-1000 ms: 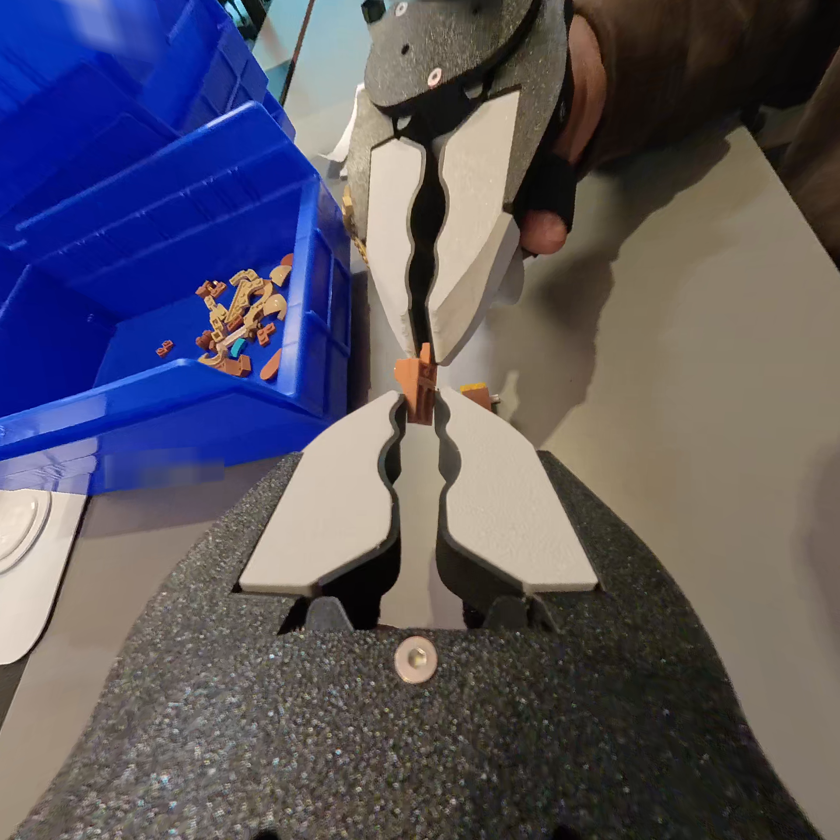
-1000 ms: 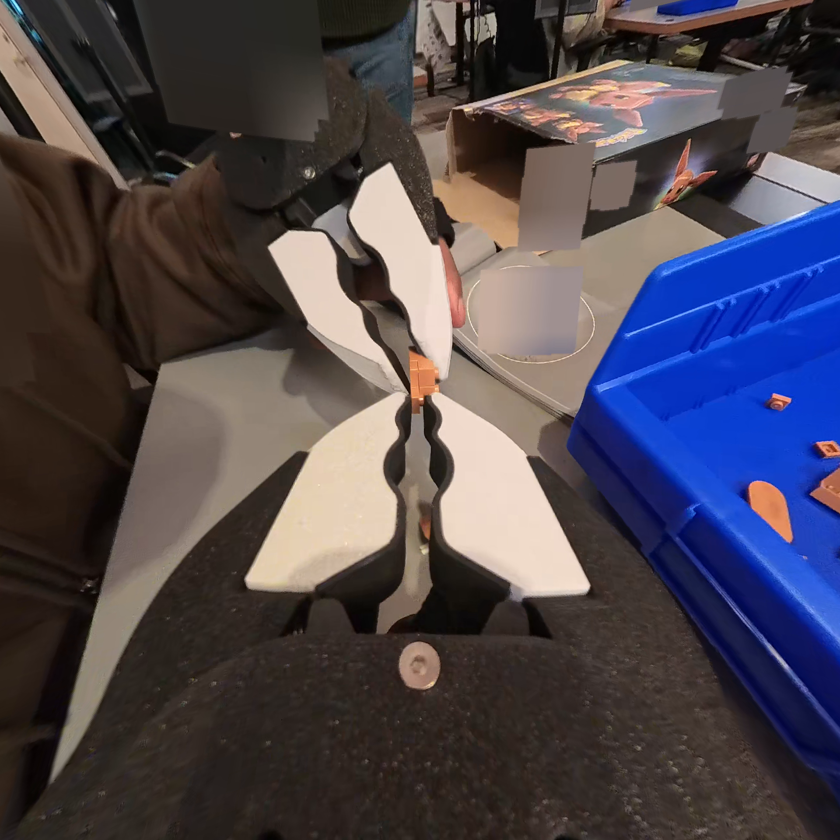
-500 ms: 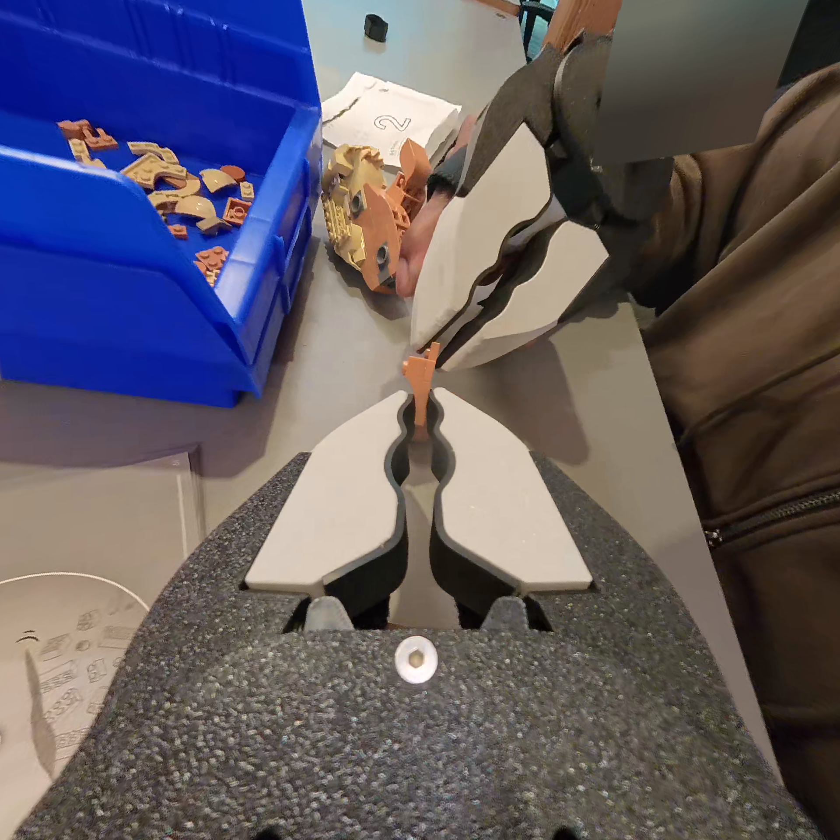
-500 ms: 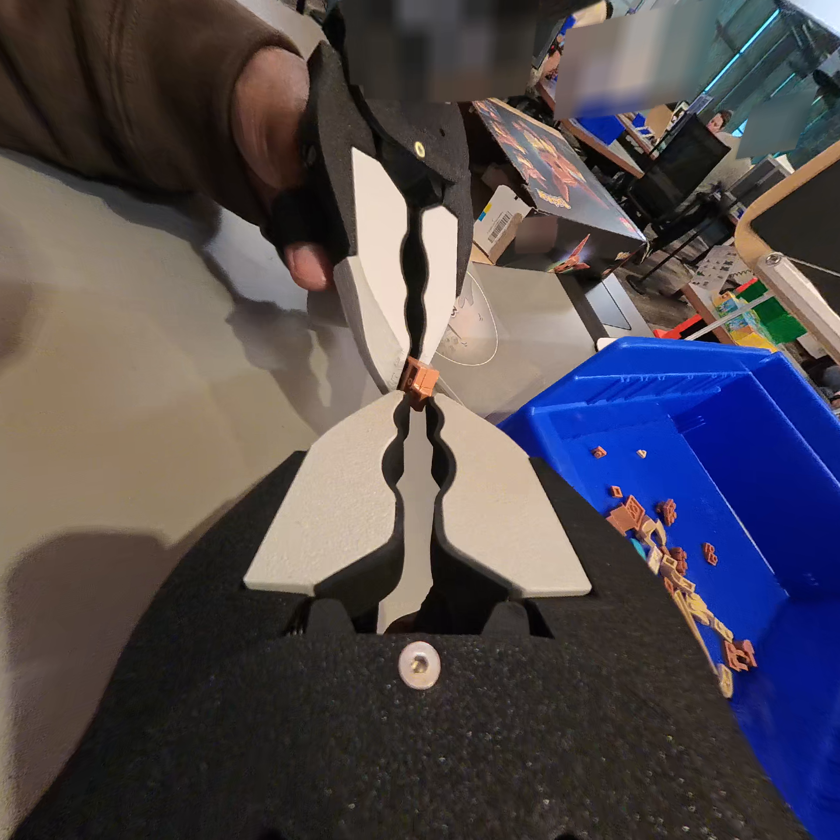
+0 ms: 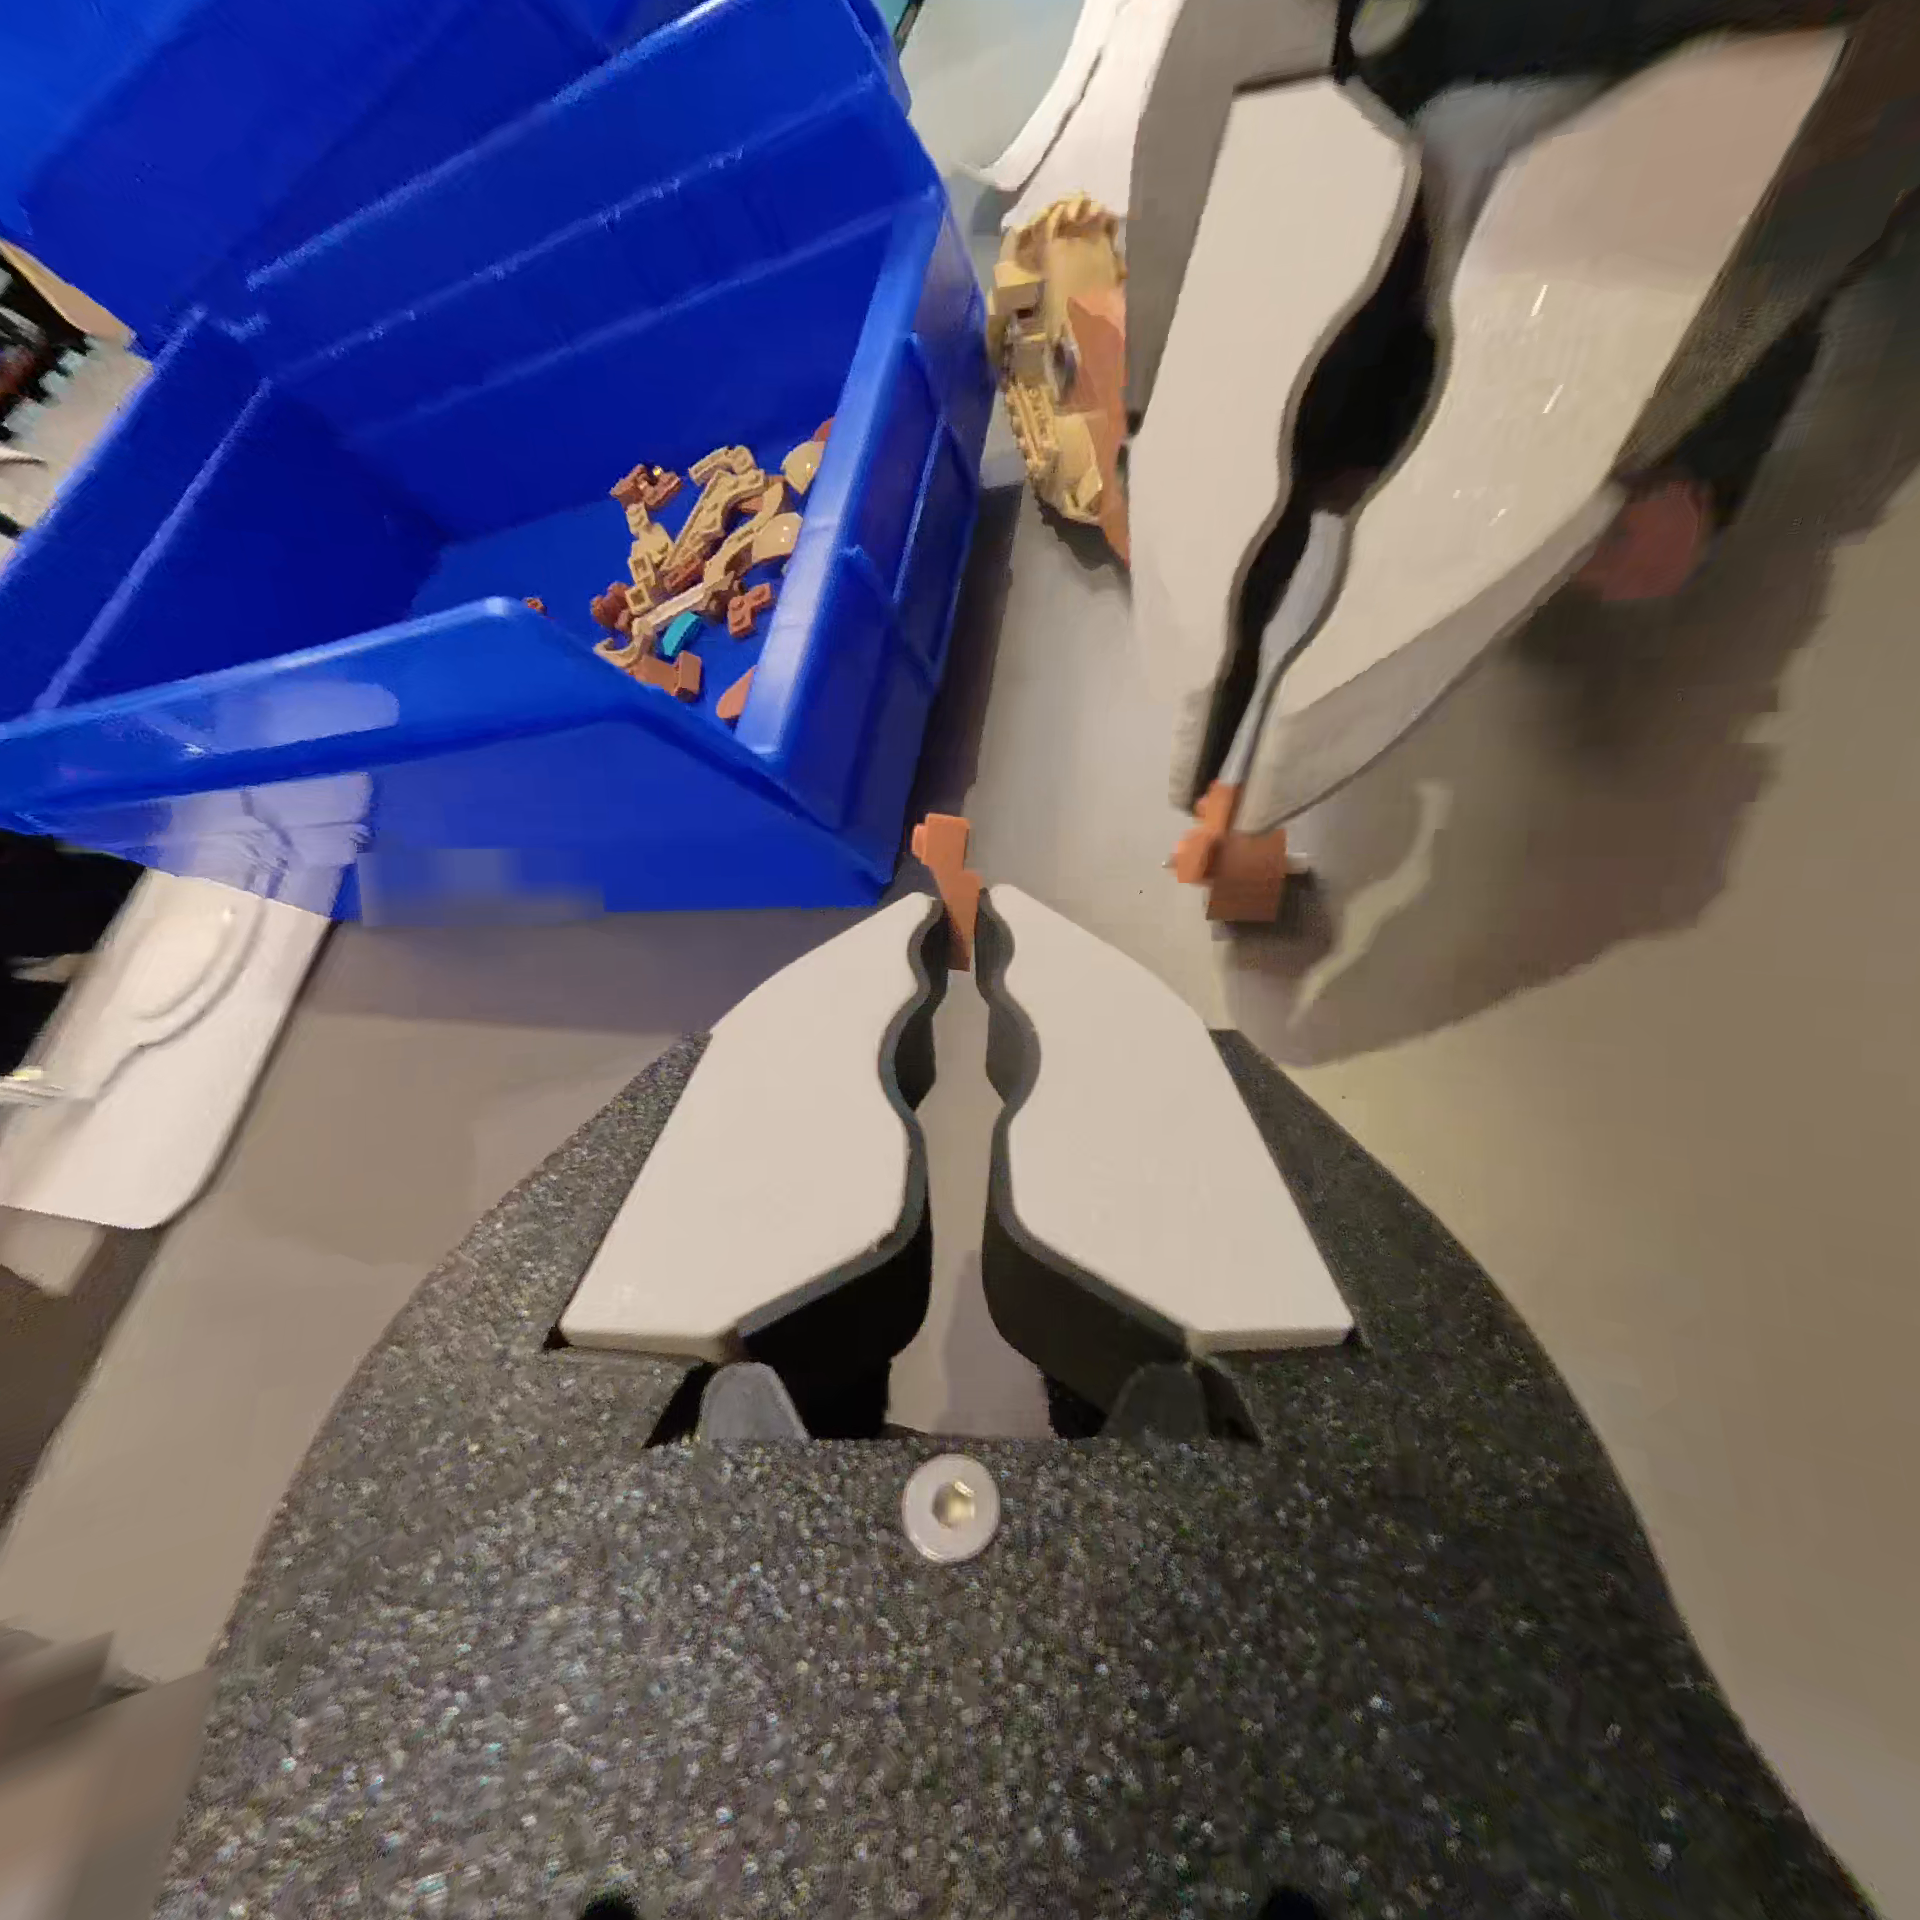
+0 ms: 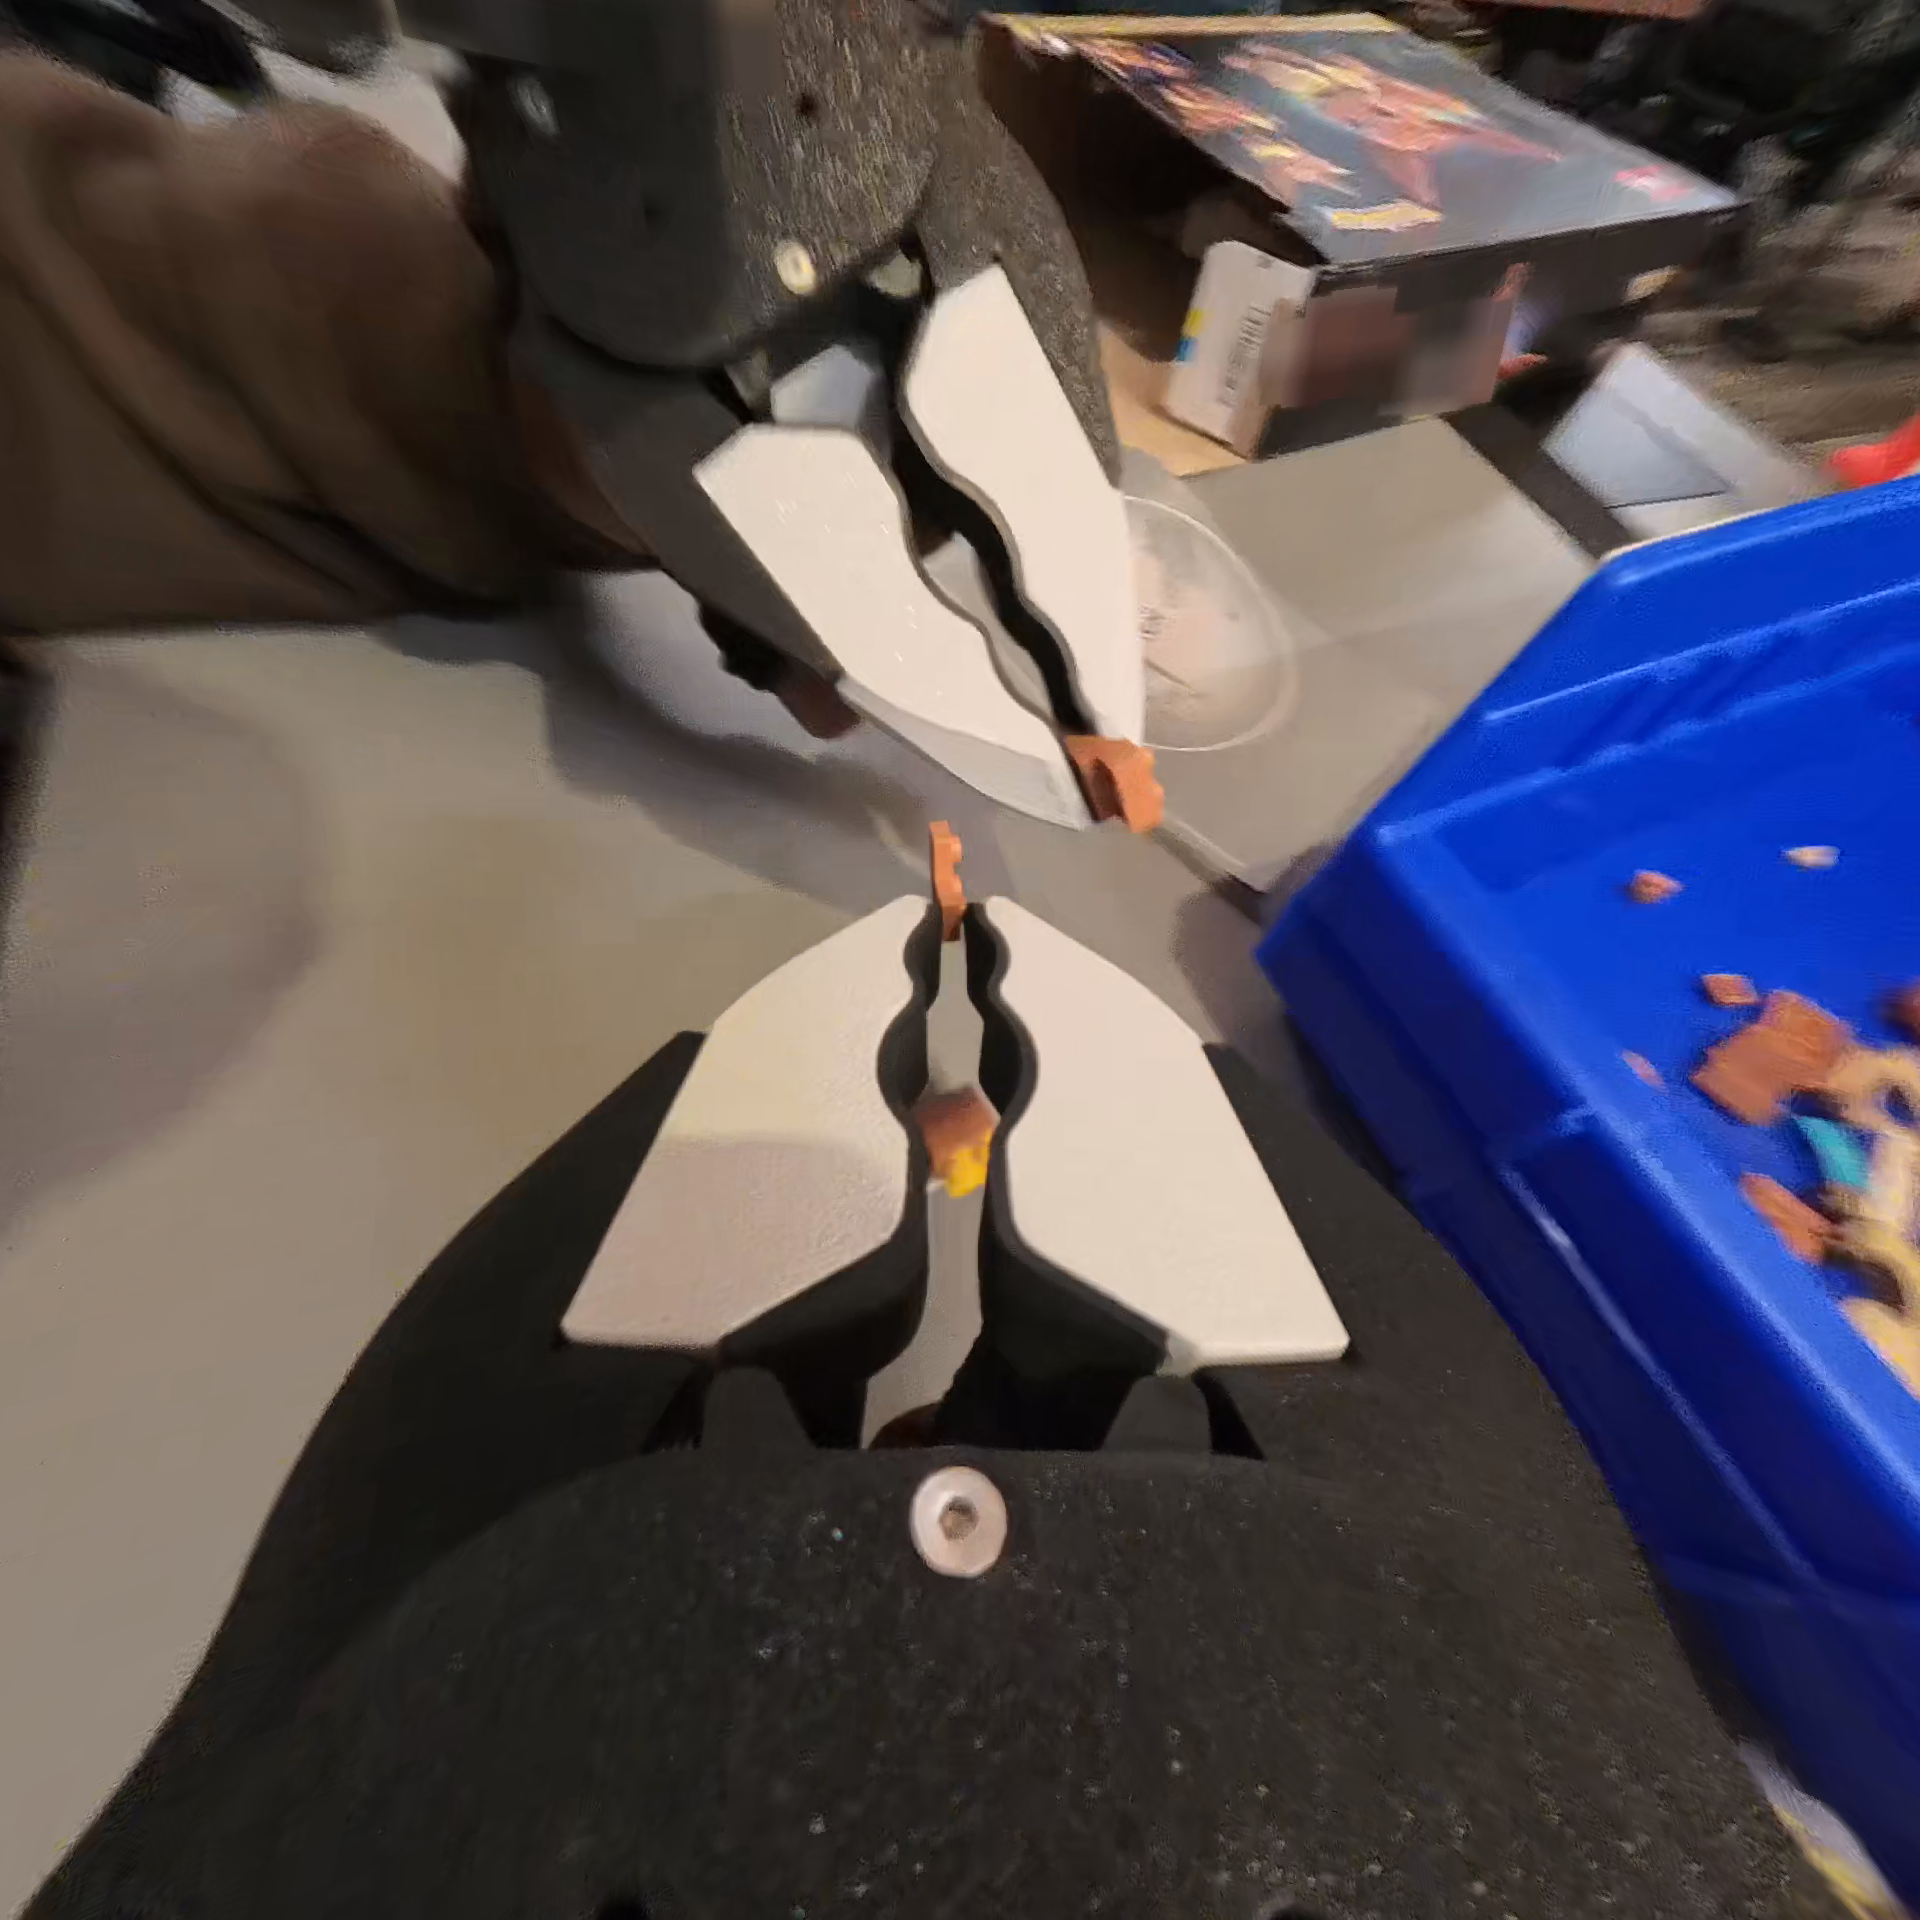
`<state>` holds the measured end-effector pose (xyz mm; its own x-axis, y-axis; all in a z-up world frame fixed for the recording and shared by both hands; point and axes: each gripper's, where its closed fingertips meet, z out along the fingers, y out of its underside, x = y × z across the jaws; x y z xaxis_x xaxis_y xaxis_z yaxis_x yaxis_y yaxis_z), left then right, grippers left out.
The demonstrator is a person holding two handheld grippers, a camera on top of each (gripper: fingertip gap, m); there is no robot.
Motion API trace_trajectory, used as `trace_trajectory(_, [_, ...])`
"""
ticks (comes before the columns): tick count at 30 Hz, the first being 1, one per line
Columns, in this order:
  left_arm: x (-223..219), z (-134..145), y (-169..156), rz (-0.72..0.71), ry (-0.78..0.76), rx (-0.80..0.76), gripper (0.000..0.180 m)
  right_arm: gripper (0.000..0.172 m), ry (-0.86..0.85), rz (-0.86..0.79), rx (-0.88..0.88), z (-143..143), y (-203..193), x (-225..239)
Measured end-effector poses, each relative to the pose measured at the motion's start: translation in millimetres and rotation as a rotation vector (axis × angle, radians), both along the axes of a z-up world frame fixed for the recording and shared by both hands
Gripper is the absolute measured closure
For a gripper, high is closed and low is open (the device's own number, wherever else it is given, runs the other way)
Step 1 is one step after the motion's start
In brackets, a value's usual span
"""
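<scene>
My left gripper [image 5: 958,916] is shut on a small flat orange-brown brick [image 5: 948,868] that sticks out past its tips, close to the blue bin's corner. My right gripper [image 6: 951,916] is shut on a thin orange-brown piece [image 6: 943,868]. In the left wrist view the right gripper [image 5: 1226,790] holds its piece [image 5: 1205,826] just above a brown block [image 5: 1247,883] on the grey table. That block, with a yellow part, shows between the right fingers [image 6: 958,1132]. The left gripper [image 6: 1086,753] and its brick [image 6: 1120,784] show up and to the right.
A blue bin [image 5: 499,717] with several loose tan and brown bricks stands at the left; it also shows in the right wrist view [image 6: 1558,790]. A part-built tan and brown model [image 5: 1060,343] lies beyond it. A printed box [image 6: 1351,135] and a booklet [image 6: 1351,540] lie behind. The grippers' ends are close to 4 cm from one another.
The two grippers' tips met half a second ago at the orange pieces. They have drawn apart, each with a piece in its grasp. The right gripper has dropped toward the brown block.
</scene>
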<state>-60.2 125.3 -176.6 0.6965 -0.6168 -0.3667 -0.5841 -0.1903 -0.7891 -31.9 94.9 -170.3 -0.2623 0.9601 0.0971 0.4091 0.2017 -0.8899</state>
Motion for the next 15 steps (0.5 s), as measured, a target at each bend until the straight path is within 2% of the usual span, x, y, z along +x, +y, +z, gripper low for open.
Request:
trace_trajectory(1, [0.0,1.4,-0.7,-0.004,-0.046,-0.014,0.176,0.167,0.004,-0.039,0.055,-0.9,5.4,-1.5])
trace_trajectory(5, [1.5,10.6,-0.6,-0.012,-0.159,-0.018,0.176,0.167,0.092,-0.076,0.051,14.7,16.0,-2.4])
trace_trajectory(9, [8.5,43.9,8.5,-0.016,-0.253,0.044,0.176,0.167,0.169,-0.183,0.072,32.5,39.2,-0.8])
trace_trajectory(13, [6.3,99.7,45.7,0.056,-0.190,0.174,0.175,0.167,0.184,-0.233,0.095,36.5,48.9,1.3])
trace_trajectory(15, [1.9,111.9,72.1,0.109,-0.174,0.157,0.174,0.167,0.187,-0.241,0.113,37.7,49.6,2.8])
